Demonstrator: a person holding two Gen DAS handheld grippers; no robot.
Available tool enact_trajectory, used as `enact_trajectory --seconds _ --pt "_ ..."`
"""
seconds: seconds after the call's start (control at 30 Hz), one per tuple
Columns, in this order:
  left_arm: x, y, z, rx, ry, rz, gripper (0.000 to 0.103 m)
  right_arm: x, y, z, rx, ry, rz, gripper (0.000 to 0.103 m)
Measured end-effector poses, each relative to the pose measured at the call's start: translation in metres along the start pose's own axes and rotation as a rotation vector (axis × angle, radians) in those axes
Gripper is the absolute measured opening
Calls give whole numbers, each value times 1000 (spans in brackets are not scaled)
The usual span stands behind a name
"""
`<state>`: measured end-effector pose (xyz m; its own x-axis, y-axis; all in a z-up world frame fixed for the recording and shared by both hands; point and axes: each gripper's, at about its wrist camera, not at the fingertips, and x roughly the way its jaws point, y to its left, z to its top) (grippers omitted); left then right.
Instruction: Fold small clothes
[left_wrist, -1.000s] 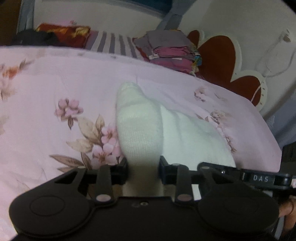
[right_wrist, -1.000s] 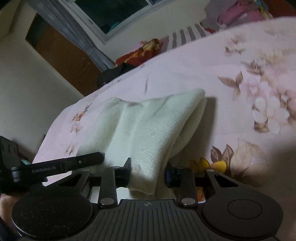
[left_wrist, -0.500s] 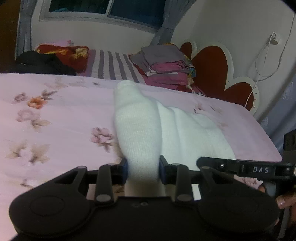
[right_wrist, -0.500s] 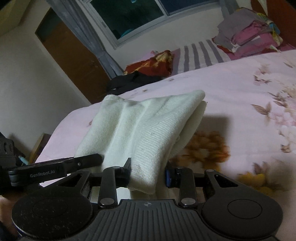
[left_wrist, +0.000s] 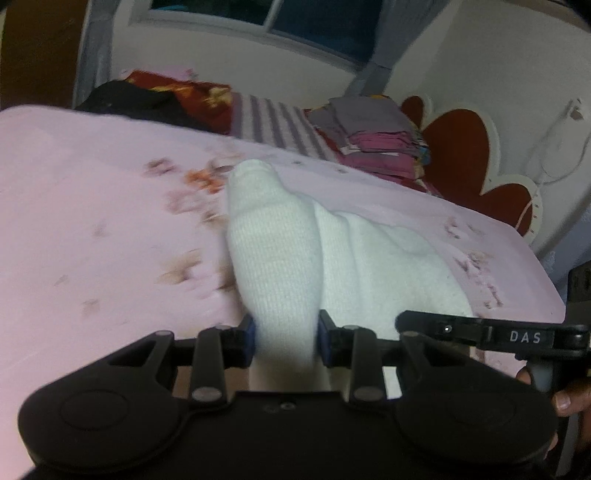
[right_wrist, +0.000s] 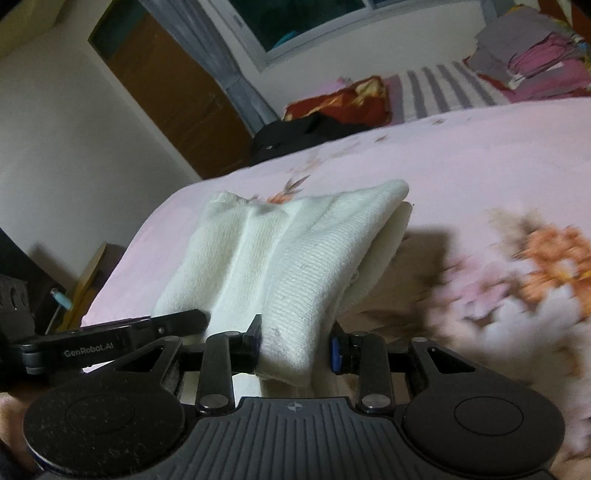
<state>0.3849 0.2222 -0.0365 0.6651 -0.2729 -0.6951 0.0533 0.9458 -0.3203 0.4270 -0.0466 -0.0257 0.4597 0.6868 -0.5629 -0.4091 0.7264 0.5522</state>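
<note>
A folded white knit garment (left_wrist: 273, 251) hangs above the pink flowered bedspread (left_wrist: 92, 206), held at both ends. My left gripper (left_wrist: 285, 338) is shut on its left end, the cloth bunched thick between the blue-padded fingers. In the right wrist view my right gripper (right_wrist: 295, 343) is shut on the other end of the white garment (right_wrist: 291, 254), which casts a shadow on the bedspread (right_wrist: 461, 166). Each view shows the other gripper's side at its lower edge. The garment's underside is hidden.
A stack of folded purple and pink clothes (left_wrist: 376, 136) lies at the far end by the red heart-shaped headboard (left_wrist: 461, 151). A striped pillow (left_wrist: 273, 122), a red cushion (right_wrist: 340, 98) and dark clothing (right_wrist: 295, 136) lie along the far side. A brown door (right_wrist: 166, 92) stands at left.
Both grippers carried the white garment together across the bed and slightly upward; the flower prints slid beneath it, and more of the window and far wall came into view. Both grips unchanged.
</note>
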Motion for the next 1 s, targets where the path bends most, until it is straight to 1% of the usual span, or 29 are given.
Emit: enact_trajectory --seconds 0.13,0.23,0.27,0.3,0.33,0.37,0.4,0.47,0.5,0.57,0.6,0.63,0.7,0.77,0.8,0.83,0.9,0.93,0.97,1.0 --pt "0 37 -7 -32 29 -4 31 34 18 -13 3 30 7 33" --pt "12 59 -14 -74 65 -33 32 57 16 -21 35 49 -5 33" --pt "17 69 -17 -85 78 -40 34 65 11 -21 49 55 -16 33" --pt "23 75 -21 -94 86 -37 41 72 6 -24 62 63 -29 33" --pt "26 82 -26 -111 84 -38 52 77 0 -28 80 74 -40 33" --pt "28 87 -29 -124 76 -43 57 81 -6 -32 104 83 -40 33" --pt "30 91 -32 -136 67 -51 59 83 -11 -34 122 85 -36 33" --pt "30 93 -33 -145 65 -63 59 82 -18 -35 145 85 -23 38" --pt "30 91 -31 -132 70 -58 59 82 -17 -33 139 90 -28 40" --pt "21 90 -23 -85 55 -20 62 74 -12 -30 96 77 -51 43" --pt "13 89 -21 -69 30 2 62 68 -7 -27 65 55 -81 46" --pt "6 89 -17 -63 -4 24 64 60 -2 -23 31 21 -113 46" --pt "1 95 -2 -93 -45 26 67 52 5 -12 -8 -32 -135 46" --pt "3 98 9 -107 -69 20 58 58 12 1 -29 -33 -119 46" --pt "6 96 16 -99 -69 5 41 65 18 8 -49 -31 -122 46" --pt "13 90 24 -87 -65 -15 29 73 25 14 -80 -27 -129 46" --pt "23 79 32 -54 -59 -48 26 89 34 21 -132 -22 -140 46" --pt "30 72 33 -27 -54 -50 24 100 38 23 -151 -9 -156 45" --pt "40 65 33 4 -31 -49 23 107 38 23 -160 6 -172 45" --pt "53 60 31 36 19 -26 25 115 36 21 -167 23 -192 42"
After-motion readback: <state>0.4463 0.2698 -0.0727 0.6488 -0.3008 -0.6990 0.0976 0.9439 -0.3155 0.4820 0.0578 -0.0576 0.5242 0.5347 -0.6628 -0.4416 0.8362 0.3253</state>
